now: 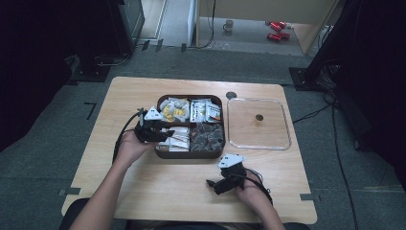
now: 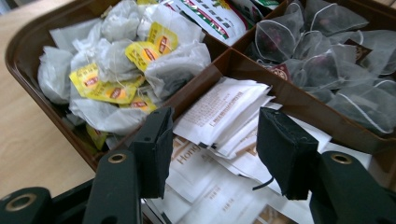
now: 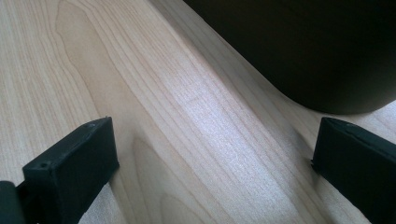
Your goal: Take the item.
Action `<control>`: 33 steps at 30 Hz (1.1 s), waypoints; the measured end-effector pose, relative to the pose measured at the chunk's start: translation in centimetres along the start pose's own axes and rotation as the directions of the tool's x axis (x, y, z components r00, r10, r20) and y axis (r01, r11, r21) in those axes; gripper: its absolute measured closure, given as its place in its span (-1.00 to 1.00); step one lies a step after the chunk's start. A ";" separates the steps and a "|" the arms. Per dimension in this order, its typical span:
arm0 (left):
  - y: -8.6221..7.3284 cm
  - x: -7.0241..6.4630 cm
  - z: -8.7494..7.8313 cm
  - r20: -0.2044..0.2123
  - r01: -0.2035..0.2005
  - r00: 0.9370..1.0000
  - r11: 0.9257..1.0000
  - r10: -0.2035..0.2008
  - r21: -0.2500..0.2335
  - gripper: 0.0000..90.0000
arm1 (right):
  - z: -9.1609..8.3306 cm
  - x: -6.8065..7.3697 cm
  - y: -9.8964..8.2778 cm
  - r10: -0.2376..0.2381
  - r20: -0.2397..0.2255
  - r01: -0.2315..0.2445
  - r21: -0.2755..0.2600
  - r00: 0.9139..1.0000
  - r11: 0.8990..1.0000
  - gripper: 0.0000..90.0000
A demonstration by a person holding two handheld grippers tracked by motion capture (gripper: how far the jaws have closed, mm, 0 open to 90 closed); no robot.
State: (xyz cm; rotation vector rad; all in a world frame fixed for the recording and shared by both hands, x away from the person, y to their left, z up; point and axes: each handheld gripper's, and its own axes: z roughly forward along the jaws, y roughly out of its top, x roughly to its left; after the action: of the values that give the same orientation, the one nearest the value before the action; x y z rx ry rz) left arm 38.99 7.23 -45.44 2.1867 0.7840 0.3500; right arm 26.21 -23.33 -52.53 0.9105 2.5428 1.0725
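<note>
A brown four-compartment tray sits mid-table. My left gripper hovers over its front-left compartment, jaws partly apart. In the left gripper view the left gripper is open just above a heap of white paper sachets, its pads on either side of the heap and not pressing it. Tea bags with yellow tags fill the compartment behind, and mesh pyramid bags lie across the divider. My right gripper rests open on the table in front of the tray. Its jaws frame bare wood beside the tray's dark wall.
A clear square lid lies on the table to the right of the tray. Printed packets fill the tray's back-right compartment. The wooden table has free room at the front and left. A mug and red items stand on the floor beyond.
</note>
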 end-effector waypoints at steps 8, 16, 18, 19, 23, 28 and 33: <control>0.0 0.2 1.0 0.048 0.006 0.999 1.000 -0.006 0.019 0.21 | 0.0 0.0 0.0 0.000 0.000 0.000 0.000 1.000 1.000 -1.00; 0.2 0.4 2.4 0.067 -0.006 0.998 0.998 0.002 0.062 0.27 | 0.0 0.0 0.0 0.000 0.000 0.000 0.000 1.000 1.000 -1.00; 0.1 0.6 2.5 0.066 -0.002 0.998 0.998 -0.002 0.056 0.30 | 0.0 0.0 0.0 0.000 0.000 0.000 0.000 1.000 1.000 -1.00; 0.1 0.7 2.4 0.074 0.011 0.997 0.998 -0.015 0.054 0.31 | 0.0 0.0 0.0 0.000 0.000 0.000 0.000 1.000 1.000 -1.00; 0.1 1.0 2.3 0.056 0.029 0.998 0.998 -0.032 0.050 0.37 | 0.0 0.0 0.0 0.000 0.000 0.000 0.000 1.000 1.000 -1.00; 0.6 1.1 2.4 0.065 0.025 0.998 0.998 -0.028 0.054 0.47 | 0.0 0.0 0.0 0.000 0.000 0.000 0.000 1.000 1.000 -1.00; 1.1 1.0 3.1 0.072 -0.007 0.997 0.997 0.002 0.071 0.47 | 0.0 0.0 0.0 0.000 0.000 0.000 0.000 1.000 1.000 -1.00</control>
State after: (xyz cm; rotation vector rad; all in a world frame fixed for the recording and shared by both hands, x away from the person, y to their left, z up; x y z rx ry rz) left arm 41.67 5.47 -46.71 2.2543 0.7626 0.2476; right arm 26.21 -23.33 -52.52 0.9100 2.5430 1.0723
